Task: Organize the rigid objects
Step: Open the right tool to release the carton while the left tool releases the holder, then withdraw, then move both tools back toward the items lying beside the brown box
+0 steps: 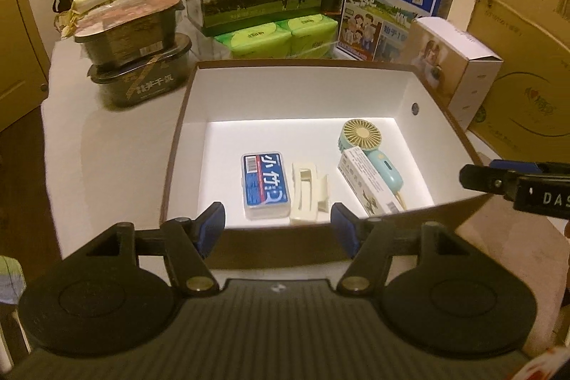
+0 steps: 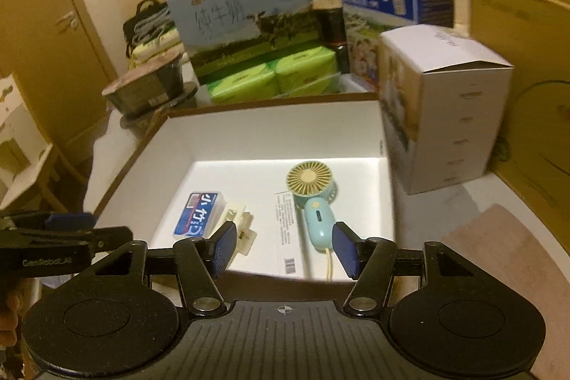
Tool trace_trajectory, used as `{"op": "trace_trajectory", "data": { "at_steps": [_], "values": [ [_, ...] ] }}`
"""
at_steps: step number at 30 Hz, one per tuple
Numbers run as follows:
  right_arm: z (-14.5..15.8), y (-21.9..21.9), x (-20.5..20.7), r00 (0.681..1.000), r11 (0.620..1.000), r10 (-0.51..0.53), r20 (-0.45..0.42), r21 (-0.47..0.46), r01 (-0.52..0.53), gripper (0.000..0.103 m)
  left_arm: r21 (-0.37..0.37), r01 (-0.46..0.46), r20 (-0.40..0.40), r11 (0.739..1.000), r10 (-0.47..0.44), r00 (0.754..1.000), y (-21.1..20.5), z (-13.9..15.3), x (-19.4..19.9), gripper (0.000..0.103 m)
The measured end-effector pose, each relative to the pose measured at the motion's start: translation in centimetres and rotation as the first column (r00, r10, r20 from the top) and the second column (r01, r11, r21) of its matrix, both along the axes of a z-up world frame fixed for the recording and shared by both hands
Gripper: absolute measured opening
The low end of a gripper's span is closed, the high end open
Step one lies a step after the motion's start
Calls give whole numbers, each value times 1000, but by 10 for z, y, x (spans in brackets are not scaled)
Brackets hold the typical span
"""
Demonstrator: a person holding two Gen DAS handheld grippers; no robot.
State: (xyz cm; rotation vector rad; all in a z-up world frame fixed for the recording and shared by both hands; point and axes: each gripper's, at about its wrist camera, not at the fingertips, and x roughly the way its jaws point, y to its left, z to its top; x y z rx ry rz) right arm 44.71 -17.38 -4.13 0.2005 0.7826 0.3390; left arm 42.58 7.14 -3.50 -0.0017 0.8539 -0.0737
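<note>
Left wrist view: tray (image 1: 185, 116) holds seemingly four items; both grippers' fingers (image 1: 213, 219) spread, empty.

Storage box (image 1: 178, 145): white inside, brown rim. Floss case (image 1: 264, 185), 9 o'clock: blue, white lettering. Clip (image 1: 308, 196): cream. Hand fan (image 1: 370, 148), 3 o'clock: mint, yellow grille.

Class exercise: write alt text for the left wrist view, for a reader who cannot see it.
An open white-lined cardboard box holds a blue rectangular plastic case, a cream plastic clip, a small white carton and a mint handheld fan. The left hand-held gripper hangs open and empty above its near edge.
</note>
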Motion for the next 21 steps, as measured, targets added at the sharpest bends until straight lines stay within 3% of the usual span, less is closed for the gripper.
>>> {"op": "trace_trajectory", "data": {
  "at_steps": [21],
  "values": [
    [27, -28, -106, 997, 991, -63, -38, 117, 67, 60, -61, -13, 24, 998, 14, 1000, 9, 25, -102, 63]
  ]
}}
